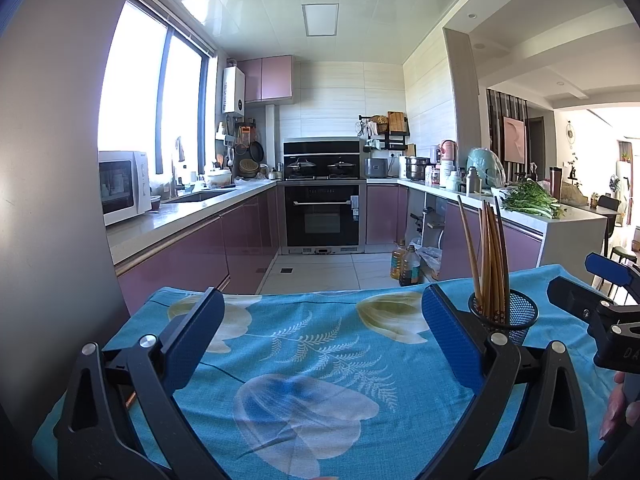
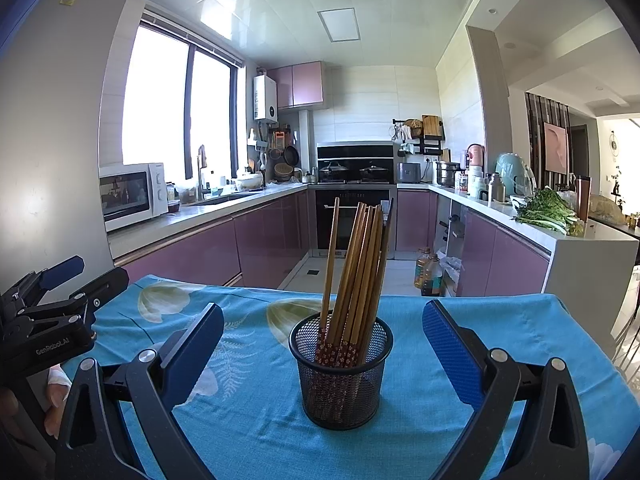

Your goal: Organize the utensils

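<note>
Chopsticks (image 2: pixel 352 276) stand in mesh cup (image 2: pixel 341 376) near table's (image 2: pixel 248 420) far edge; light, stiff, slick (pinch mid-shaft). Right gripper (image 2: pixel 323 354) and left gripper (image 1: pixel 320 334) both spread, empty.

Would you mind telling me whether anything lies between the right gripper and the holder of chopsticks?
Nothing visible does. The right gripper is open, and the mesh holder with the chopsticks stands directly ahead between its fingers, with only bare tablecloth around it.

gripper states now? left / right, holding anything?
Left gripper: open, empty, over the blue cloth.
Right gripper: open, empty; the mesh holder with chopsticks stands ahead between its fingers, not gripped.
</note>
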